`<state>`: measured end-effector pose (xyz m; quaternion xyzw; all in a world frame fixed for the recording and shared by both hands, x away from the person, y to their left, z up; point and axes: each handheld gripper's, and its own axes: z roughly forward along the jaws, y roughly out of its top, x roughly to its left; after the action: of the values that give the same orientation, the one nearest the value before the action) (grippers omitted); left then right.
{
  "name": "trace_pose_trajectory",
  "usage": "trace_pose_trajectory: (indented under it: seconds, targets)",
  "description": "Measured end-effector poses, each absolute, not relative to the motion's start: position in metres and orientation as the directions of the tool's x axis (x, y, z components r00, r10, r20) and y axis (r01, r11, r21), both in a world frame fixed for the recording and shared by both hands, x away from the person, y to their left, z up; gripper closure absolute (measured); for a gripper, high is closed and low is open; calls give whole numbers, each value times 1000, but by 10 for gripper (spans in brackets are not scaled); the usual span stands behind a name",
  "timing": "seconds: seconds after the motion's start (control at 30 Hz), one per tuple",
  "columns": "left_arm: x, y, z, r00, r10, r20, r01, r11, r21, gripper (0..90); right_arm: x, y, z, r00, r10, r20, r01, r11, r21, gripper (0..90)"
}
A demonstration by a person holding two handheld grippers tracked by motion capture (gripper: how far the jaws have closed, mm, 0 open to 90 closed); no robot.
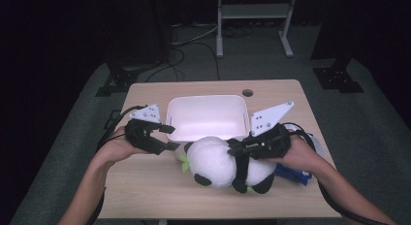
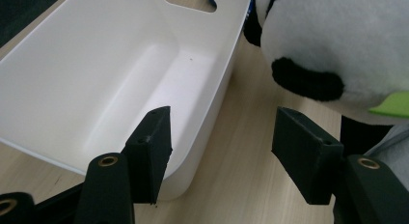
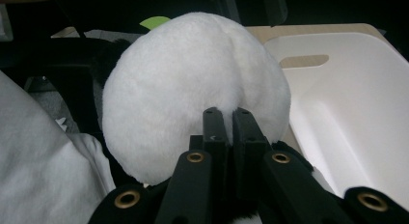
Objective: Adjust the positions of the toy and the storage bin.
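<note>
R gripper (image 1: 238, 148) pinching panda plush (image 1: 215, 162) at 6 o'clock of bin (image 1: 206, 101); L gripper (image 1: 167, 137) open. Soft, light; grab fabric fold.

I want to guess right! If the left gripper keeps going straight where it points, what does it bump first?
Probably the near corner of the white bin, just ahead of the open left gripper. The plush panda sits off to one side.

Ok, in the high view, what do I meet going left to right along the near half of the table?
left gripper → panda plush → right gripper, pinching the plush → blue item at the right edge.
</note>
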<state>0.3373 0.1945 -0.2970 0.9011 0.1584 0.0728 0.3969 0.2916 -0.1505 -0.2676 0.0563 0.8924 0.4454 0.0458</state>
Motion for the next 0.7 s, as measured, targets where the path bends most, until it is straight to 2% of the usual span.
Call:
trace_pose_trajectory:
  seconds: [0.7]
  targets:
    - [336, 211, -298, 934, 357, -4, 240, -620, 747, 371, 305, -142, -218, -988, 145, -49, 47, 590, 806, 859]
